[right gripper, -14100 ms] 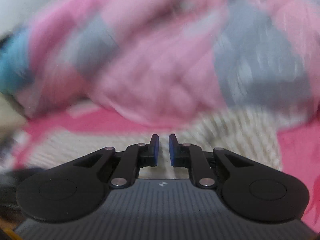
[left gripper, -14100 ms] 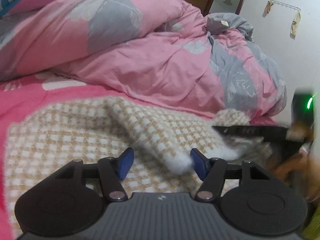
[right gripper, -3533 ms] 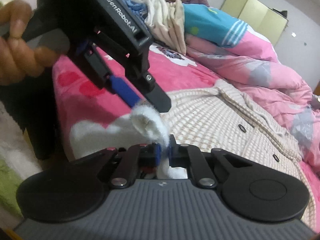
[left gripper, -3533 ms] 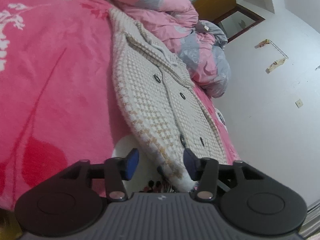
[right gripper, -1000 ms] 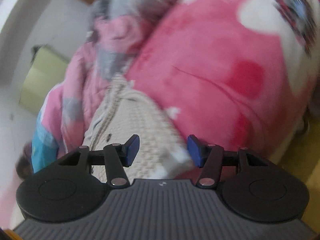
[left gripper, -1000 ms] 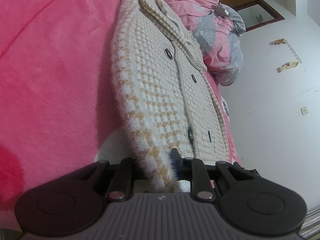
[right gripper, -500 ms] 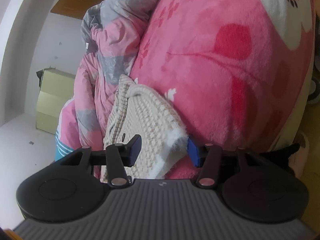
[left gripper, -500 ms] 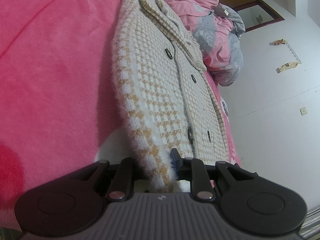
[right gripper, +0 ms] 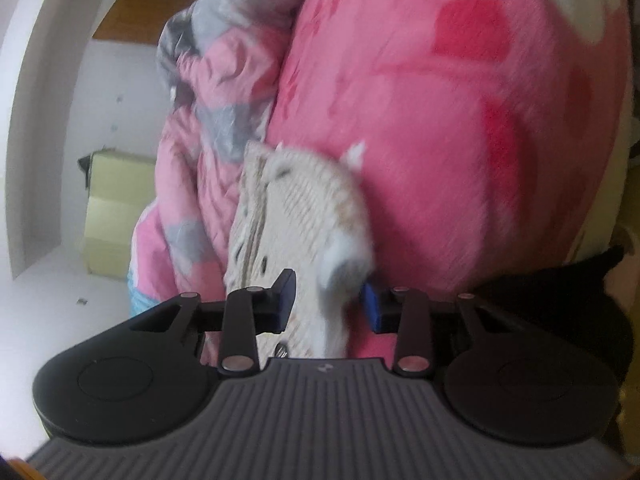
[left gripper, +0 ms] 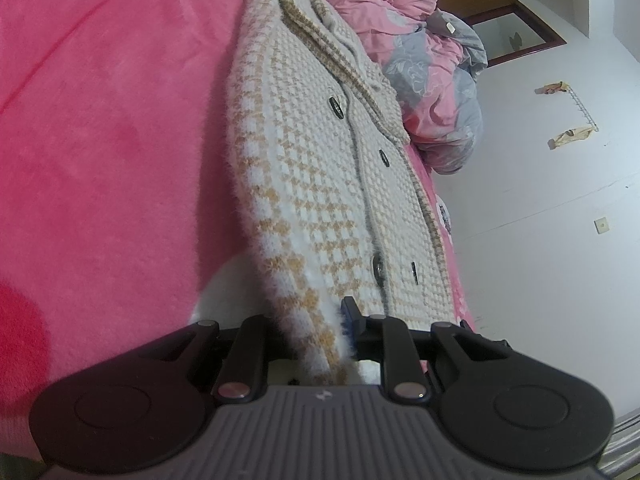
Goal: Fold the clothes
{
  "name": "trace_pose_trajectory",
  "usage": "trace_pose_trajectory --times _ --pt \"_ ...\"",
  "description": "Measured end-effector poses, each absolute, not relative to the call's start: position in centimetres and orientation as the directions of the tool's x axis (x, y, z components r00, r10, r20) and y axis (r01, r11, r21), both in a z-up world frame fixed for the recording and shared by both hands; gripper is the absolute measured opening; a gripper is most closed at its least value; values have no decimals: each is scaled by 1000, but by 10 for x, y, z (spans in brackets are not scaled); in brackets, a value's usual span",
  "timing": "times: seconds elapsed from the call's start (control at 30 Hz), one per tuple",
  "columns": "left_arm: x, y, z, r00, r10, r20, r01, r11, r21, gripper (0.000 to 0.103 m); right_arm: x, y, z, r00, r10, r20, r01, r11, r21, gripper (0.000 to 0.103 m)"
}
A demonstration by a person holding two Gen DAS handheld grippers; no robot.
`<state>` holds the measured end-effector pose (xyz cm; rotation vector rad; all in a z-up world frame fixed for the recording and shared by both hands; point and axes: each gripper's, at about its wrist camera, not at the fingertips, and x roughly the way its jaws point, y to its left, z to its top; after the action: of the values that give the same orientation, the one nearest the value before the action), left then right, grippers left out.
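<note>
Pink bed (left gripper: 100,140) carrying a buttoned cardigan (left gripper: 320,168), hem corners being gripped.
Left gripper (left gripper: 308,320) is clamping the hem; right gripper (right gripper: 328,300), apart, is straddling its corner (right gripper: 340,268) and needs closing.

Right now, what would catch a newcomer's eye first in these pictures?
The checked cream-and-tan cardigan stretched along the bright pink blanket, its fuzzy hem clamped in the left gripper. Behind it lies a rumpled pink-and-grey duvet. The right gripper stands open around another corner.
</note>
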<state>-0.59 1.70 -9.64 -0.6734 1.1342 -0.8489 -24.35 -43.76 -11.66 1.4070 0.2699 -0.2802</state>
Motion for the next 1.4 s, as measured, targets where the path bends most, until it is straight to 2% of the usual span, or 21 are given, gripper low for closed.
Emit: trace_pose_trajectory --times 0.37,1.4 --pt "-12 18 -95 159 -862 -481 245 507 -826 20 -219 -428 -114 921 43 -388 373 198 907 23" --pt "-20 8 -98 113 -862 -494 257 505 -824 21 -201 -424 -117 910 55 -411 395 190 899 22"
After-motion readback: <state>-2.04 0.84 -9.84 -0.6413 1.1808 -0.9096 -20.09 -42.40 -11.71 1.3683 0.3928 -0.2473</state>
